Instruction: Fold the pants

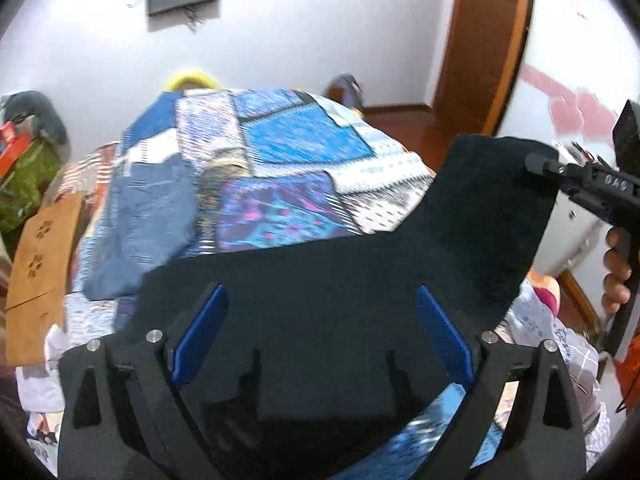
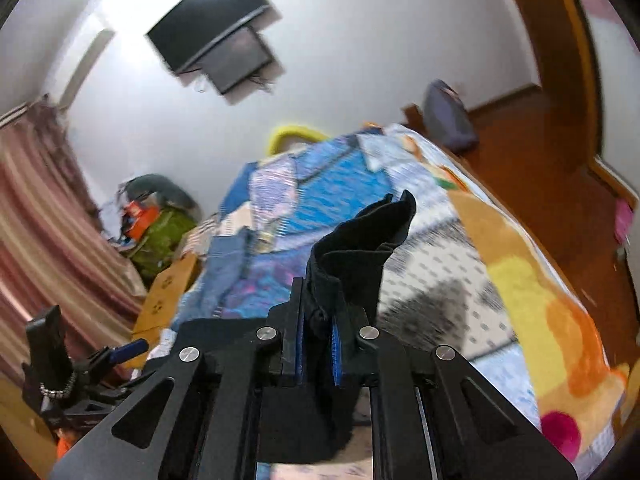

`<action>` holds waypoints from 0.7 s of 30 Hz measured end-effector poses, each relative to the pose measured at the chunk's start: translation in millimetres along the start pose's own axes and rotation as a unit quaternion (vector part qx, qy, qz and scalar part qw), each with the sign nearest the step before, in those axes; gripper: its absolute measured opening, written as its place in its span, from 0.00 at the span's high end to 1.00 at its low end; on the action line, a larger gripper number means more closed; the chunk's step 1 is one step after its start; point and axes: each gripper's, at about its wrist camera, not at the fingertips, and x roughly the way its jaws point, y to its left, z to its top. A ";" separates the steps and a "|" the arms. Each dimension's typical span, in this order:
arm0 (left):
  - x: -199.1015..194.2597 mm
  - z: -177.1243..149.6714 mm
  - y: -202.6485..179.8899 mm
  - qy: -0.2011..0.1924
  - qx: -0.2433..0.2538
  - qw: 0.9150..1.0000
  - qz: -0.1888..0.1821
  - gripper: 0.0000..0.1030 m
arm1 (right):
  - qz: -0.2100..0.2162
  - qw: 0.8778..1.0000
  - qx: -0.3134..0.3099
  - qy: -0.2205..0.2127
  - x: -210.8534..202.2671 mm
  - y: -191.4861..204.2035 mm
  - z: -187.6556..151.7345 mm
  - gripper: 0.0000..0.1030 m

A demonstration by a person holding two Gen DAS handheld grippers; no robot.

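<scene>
The black pants (image 1: pixel 320 276) lie spread across the near part of the bed below my left gripper (image 1: pixel 320 320), whose blue pads (image 1: pixel 200 332) stand wide apart over the cloth, open and holding nothing. One corner of the pants is lifted at the right, where my right gripper (image 1: pixel 538 164) pinches it. In the right wrist view my right gripper (image 2: pixel 318 316) is shut on a bunched fold of the black pants (image 2: pixel 360 244), held up above the bed. My left gripper (image 2: pixel 120 350) shows at the lower left.
A patchwork blue quilt (image 1: pixel 280 152) covers the bed, with a folded blue denim piece (image 1: pixel 148 216) at the left. A brown cardboard panel (image 1: pixel 40 264) and a green bag (image 1: pixel 24 184) stand left of the bed. A wooden door frame (image 1: pixel 480 40) and floor are at the right.
</scene>
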 end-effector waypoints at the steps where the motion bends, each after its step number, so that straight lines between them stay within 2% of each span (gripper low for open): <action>1: -5.5 -1.5 9.0 -0.007 -0.008 1.000 0.006 0.07 | 0.006 1.000 -0.010 0.002 2.4 9.8 2.6 0.91; 7: -33.5 -7.6 55.3 -0.035 -0.047 0.998 0.021 0.07 | 0.053 0.997 -0.034 0.035 35.0 60.8 -0.1 0.91; 13: -45.1 -17.1 86.9 -0.048 -0.079 0.995 0.035 0.07 | 0.103 0.985 -0.063 0.121 92.4 106.7 -49.2 0.91; 18: -48.0 -28.2 99.8 -0.042 -0.097 0.994 0.038 0.07 | 0.101 0.963 -0.110 0.224 150.8 131.8 -114.8 0.91; 21: -43.6 -33.2 100.4 -0.031 -0.089 0.994 0.049 0.07 | 0.078 0.954 -0.141 0.252 166.7 132.7 -139.5 0.87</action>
